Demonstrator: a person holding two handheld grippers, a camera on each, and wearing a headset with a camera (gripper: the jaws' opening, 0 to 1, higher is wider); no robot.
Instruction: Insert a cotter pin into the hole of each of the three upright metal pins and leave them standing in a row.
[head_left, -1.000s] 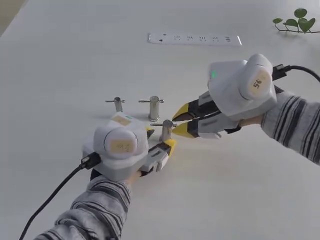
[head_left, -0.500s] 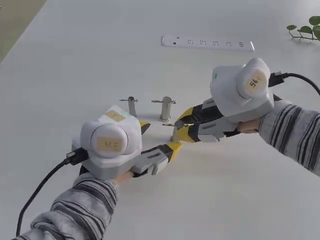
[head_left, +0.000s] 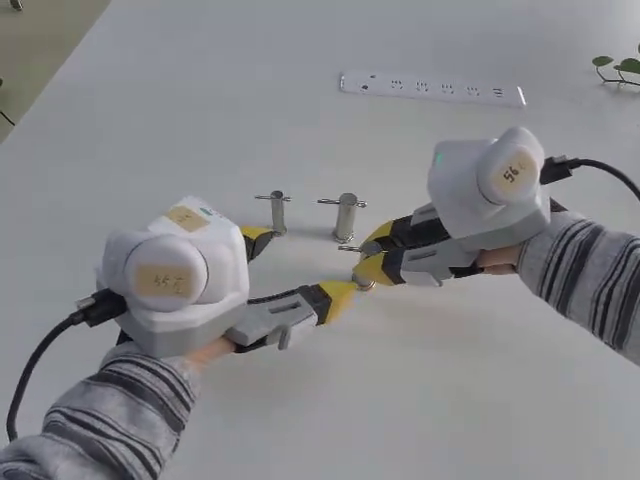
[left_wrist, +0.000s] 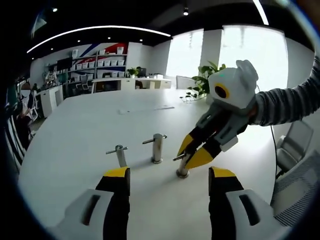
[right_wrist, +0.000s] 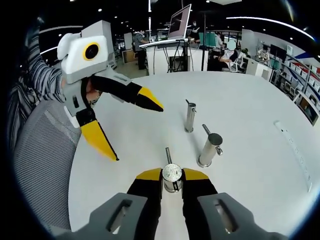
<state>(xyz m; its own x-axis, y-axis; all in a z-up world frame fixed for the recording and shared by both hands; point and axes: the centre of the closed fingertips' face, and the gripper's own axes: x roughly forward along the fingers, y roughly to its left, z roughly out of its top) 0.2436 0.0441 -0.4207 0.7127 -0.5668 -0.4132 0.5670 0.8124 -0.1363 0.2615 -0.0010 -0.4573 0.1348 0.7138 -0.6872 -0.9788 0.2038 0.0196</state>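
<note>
Steel pin (right_wrist: 172, 173) clamped by right tool (right_wrist: 172, 177), round top plain in right gripper view, left tool (left_wrist: 170, 173) agape

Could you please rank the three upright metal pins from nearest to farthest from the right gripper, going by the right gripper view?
1. Nearest pin: between the right gripper's jaws, at the bottom centre of the view.
2. Middle pin: just beyond, off to the right.
3. Far pin: higher in the view, at the far end of the row.
</note>
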